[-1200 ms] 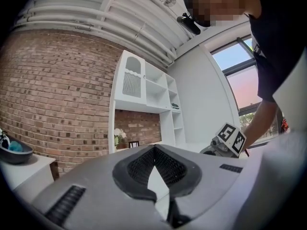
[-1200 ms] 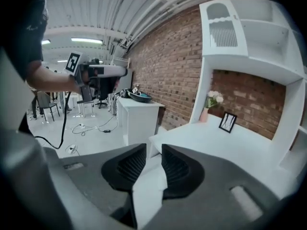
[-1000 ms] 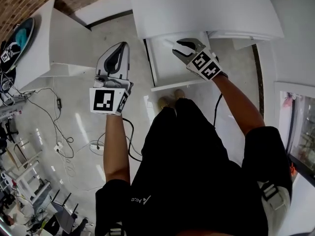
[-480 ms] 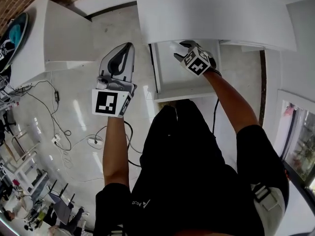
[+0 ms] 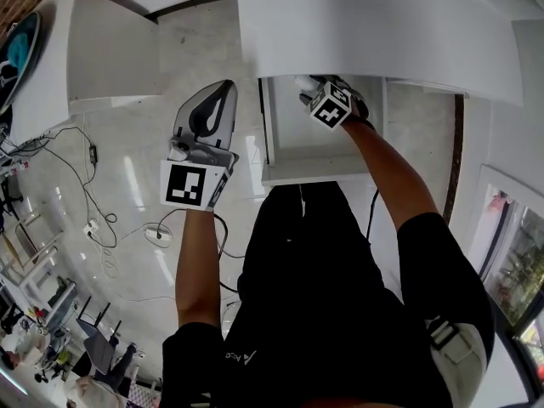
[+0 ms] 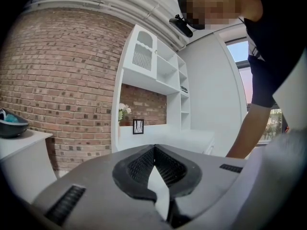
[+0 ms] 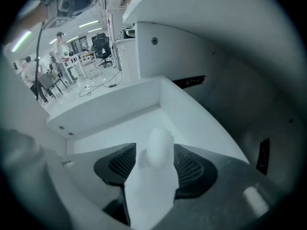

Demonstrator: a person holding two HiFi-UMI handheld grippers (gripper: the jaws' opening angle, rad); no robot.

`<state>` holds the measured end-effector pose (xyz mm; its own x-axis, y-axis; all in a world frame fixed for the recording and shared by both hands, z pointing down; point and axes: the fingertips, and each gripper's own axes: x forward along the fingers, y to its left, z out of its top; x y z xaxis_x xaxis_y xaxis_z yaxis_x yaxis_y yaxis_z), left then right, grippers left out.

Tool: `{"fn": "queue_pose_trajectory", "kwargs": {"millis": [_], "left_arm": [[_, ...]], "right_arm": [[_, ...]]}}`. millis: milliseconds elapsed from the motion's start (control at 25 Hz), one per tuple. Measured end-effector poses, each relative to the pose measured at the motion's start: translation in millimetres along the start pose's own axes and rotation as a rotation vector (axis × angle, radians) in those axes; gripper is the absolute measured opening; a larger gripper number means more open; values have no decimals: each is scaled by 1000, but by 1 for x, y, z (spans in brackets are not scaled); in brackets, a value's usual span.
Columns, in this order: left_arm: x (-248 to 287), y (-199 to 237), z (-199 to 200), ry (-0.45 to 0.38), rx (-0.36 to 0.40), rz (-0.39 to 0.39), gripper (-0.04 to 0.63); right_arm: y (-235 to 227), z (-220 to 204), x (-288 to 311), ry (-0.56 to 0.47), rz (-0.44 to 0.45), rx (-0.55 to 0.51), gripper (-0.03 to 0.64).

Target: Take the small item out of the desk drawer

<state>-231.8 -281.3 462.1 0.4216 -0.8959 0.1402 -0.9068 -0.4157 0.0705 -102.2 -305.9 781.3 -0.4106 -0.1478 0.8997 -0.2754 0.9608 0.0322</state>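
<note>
Right gripper (image 7: 156,169) is down in the open drawer (image 7: 110,110) at 12 o'clock, jaws opening wide around the small white thing (image 7: 157,145), so I think I have not lifted it out yet.

Drawer (image 5: 293,143) back beneath desk (image 5: 365,24)

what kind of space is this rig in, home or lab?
Probably an open-plan office or lab mock-up: white desk with an open drawer, brick wall with white shelving, trailing cables, office chairs behind.
</note>
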Motion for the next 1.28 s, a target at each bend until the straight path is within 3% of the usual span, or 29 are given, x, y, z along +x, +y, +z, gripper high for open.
{"fn": "queue_pose_trajectory", "kwargs": {"millis": [400, 680, 960, 1280], "left_arm": [[-9, -5, -14, 28, -7, 38, 0], [-17, -4, -18, 37, -12, 56, 0], [-24, -14, -3, 11, -11, 53, 0], [-37, -42, 24, -6, 10, 27, 0]], "right_arm": [[-5, -10, 26, 4, 10, 32, 230], [-3, -10, 23, 13, 21, 38, 184], [18, 4, -27, -47, 38, -1, 181], [40, 23, -124, -202, 4, 4, 179]]}}
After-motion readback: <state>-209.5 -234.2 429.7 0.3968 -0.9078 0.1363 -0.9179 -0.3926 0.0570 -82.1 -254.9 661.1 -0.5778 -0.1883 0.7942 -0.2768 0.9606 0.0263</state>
